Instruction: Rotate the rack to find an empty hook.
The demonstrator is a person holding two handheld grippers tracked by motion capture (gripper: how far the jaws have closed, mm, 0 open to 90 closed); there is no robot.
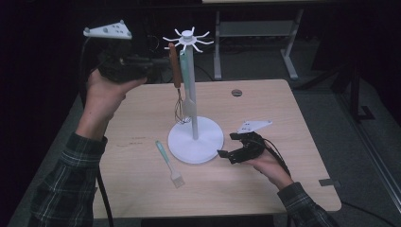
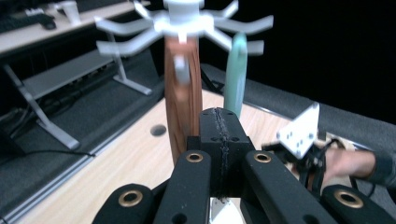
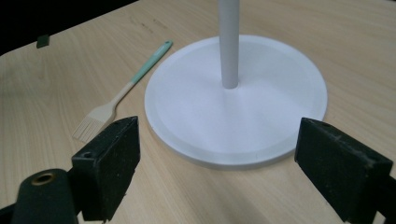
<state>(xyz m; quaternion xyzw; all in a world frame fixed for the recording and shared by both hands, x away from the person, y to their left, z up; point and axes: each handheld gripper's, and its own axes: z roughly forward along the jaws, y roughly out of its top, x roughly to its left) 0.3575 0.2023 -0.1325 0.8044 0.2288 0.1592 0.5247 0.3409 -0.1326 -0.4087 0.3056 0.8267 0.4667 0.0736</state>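
A white utensil stand [image 1: 194, 118] with a ring of hooks [image 1: 187, 40] rises from a round base [image 1: 208, 142] at mid-table. From the hooks hang a whisk with a brown wooden handle [image 1: 176, 71] [image 2: 182, 98] and a teal-handled spatula [image 1: 186, 78] [image 2: 236, 70]. A teal-handled brush [image 1: 169, 163] [image 3: 126, 88] lies flat in front of the base. My left gripper [image 1: 161, 61] [image 2: 219, 126] is held high, shut and empty, its tip right beside the wooden handle. My right gripper [image 1: 226, 154] [image 3: 219, 140] sits low at the base's right rim, open, jaws either side of the base [image 3: 261, 93].
The wooden table [image 1: 283, 123] has a round cable hole [image 1: 236, 92] at the back and a dark tab [image 1: 328, 182] near its right front corner. A grey desk frame [image 1: 255, 28] stands behind on the floor. The right hand's grey plate [image 2: 301, 130] appears past the left jaws.
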